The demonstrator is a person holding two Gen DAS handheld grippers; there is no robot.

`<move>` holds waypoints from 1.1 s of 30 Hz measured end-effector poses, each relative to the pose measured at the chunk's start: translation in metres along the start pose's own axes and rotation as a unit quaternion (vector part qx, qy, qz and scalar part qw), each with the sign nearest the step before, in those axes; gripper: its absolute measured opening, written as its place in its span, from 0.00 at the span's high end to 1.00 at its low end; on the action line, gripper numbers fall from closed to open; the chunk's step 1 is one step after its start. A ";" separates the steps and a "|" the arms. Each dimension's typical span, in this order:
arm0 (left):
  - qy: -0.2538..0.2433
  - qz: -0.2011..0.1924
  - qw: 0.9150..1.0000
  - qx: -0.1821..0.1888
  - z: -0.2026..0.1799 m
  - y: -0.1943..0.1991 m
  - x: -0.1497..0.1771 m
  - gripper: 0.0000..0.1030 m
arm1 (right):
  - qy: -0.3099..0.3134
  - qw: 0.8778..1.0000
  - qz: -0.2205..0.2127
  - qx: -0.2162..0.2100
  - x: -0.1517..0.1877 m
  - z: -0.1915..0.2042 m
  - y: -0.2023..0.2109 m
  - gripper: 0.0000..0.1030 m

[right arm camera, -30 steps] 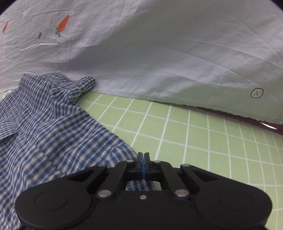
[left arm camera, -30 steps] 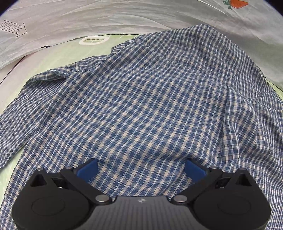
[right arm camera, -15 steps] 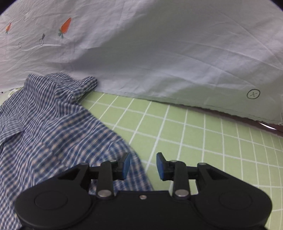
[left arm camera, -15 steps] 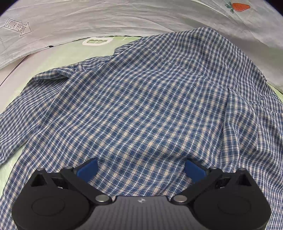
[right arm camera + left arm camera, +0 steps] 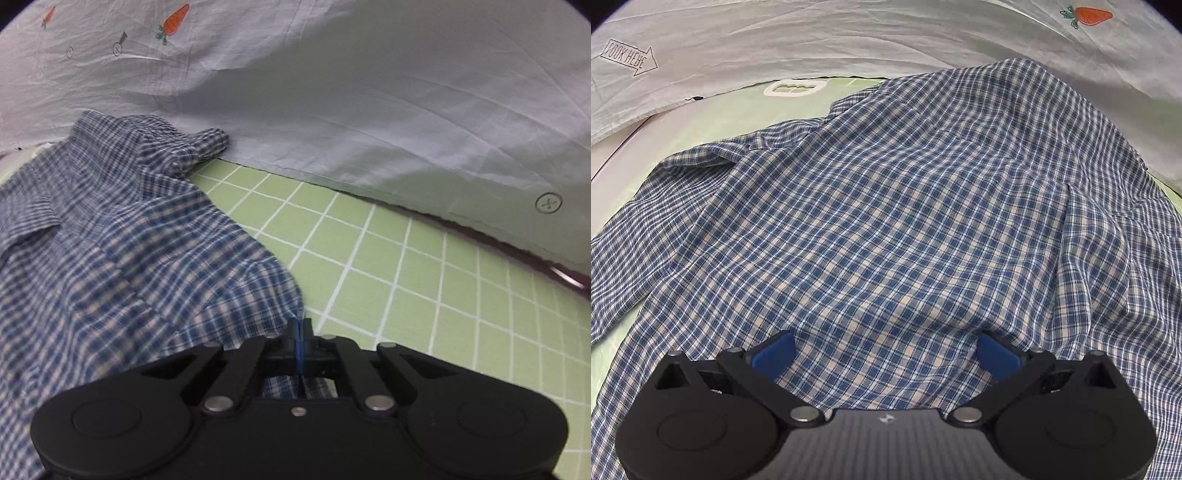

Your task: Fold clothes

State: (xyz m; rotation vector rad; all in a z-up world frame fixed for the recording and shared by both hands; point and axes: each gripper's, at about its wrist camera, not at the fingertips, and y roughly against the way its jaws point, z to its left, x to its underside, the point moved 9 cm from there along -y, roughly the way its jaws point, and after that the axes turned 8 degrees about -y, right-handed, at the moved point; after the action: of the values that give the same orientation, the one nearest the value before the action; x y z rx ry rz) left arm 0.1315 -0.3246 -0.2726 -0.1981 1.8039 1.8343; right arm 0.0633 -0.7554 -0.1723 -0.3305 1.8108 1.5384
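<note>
The plaid shirt (image 5: 886, 221) lay spread mid-frame on the green mat (image 5: 406, 266); the left hand-held gripper (image 5: 886, 350) gaped wide; the right hand-held gripper (image 5: 300, 339) pinched its hem (a thin bite, likely to slip when lifted).

A light green mat (image 5: 406, 280) ruled with a white grid covers the work surface. Directly on it lies a blue, white and beige checked shirt (image 5: 886, 221), spread wide with loose wrinkles, its collar end bunched against the far edge. Along that edge a pale grey sheet (image 5: 369, 92) (printed with small orange carrots and crossed circles) rises behind the mat. A white oval cut-out handle (image 5: 795, 88) shows in the mat beyond the shirt.
</note>
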 end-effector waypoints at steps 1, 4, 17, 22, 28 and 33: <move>0.000 0.000 1.000 0.000 0.000 0.000 0.000 0.00 | -0.007 1.000 -0.005 0.012 -0.006 -0.007 -0.004 1.00; -0.002 0.002 1.000 0.001 0.002 0.000 -0.001 0.00 | -0.046 0.997 -0.011 0.058 -0.025 -0.036 -0.016 1.00; -0.001 -0.004 1.000 0.000 0.002 0.000 0.000 0.00 | -0.222 0.964 -0.057 0.132 0.033 -0.104 0.100 0.72; 0.002 0.000 1.000 -0.001 0.001 -0.002 -0.001 0.00 | -0.288 0.937 -0.048 0.194 0.111 -0.105 0.165 0.66; 0.004 0.014 1.000 0.000 0.002 -0.004 -0.002 0.00 | -0.343 0.909 -0.022 0.238 0.202 -0.105 0.194 0.53; 0.012 0.021 1.000 -0.004 0.003 -0.003 -0.004 0.00 | -0.401 0.871 -0.078 0.272 0.237 -0.133 0.227 0.23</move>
State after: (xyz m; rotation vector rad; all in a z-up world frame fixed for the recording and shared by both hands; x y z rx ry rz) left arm 0.1368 -0.3227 -0.2732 -0.1875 1.8308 1.8749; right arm -0.2904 -0.7617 -0.1573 0.3848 1.3923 0.7913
